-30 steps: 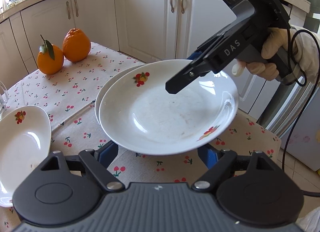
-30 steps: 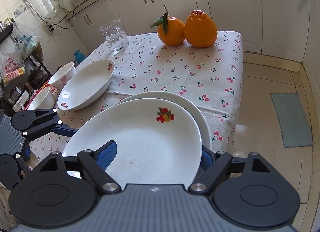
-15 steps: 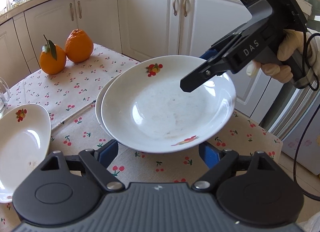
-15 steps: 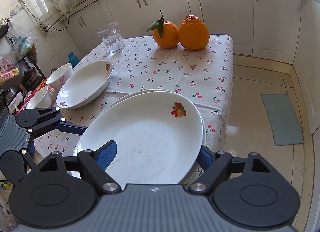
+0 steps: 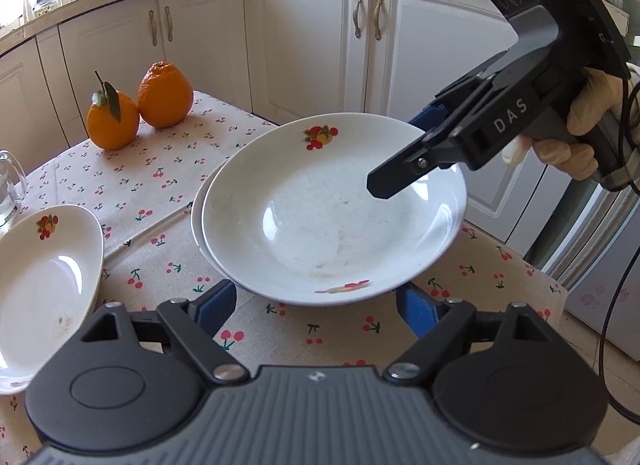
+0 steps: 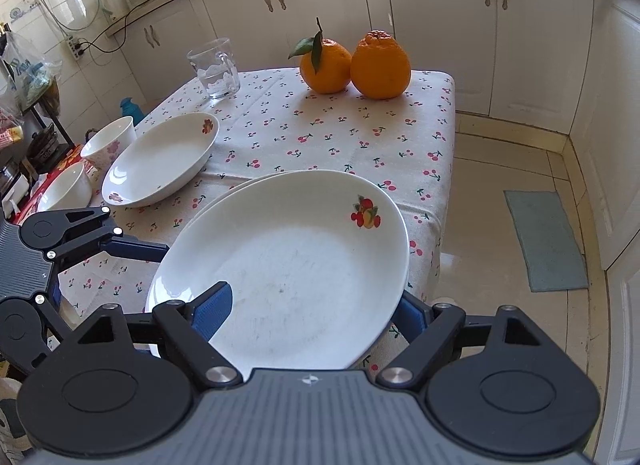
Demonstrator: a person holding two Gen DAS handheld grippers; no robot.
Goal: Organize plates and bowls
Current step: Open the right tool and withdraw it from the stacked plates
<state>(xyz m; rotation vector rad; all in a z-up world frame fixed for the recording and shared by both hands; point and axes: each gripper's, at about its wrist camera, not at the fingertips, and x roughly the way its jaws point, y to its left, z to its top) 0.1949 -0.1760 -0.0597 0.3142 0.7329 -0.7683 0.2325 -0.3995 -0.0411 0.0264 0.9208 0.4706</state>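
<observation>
Top plate (image 5: pixel 332 221): white with a fruit print, held tilted just above a second plate (image 5: pixel 199 221), whose rim shows at its left edge; both sit near the counter's (image 5: pixel 168 185) corner, well in front of the oranges.
Right gripper (image 6: pixel 312 317): clenched on the top plate's near rim, one blue pad (image 6: pixel 212 311) over the inside of the plate, the other beneath its edge.
Left gripper (image 5: pixel 316 311): spread wide, its blue pads (image 5: pixel 214 305) standing either side of the top plate's near rim; I cannot tell whether they touch it.
Oval dish (image 6: pixel 160 159): lies alone on the counter, left of the two plates in the right wrist view, between them and the glass mug (image 6: pixel 216 69).
Bowls (image 6: pixel 108 141): two small white ones, just beyond the oval dish at the counter's left side.
Oranges (image 6: pixel 356 61): two, touching, at the far edge of the counter, well apart from the plates.
Counter: covered by a cherry-print cloth.
</observation>
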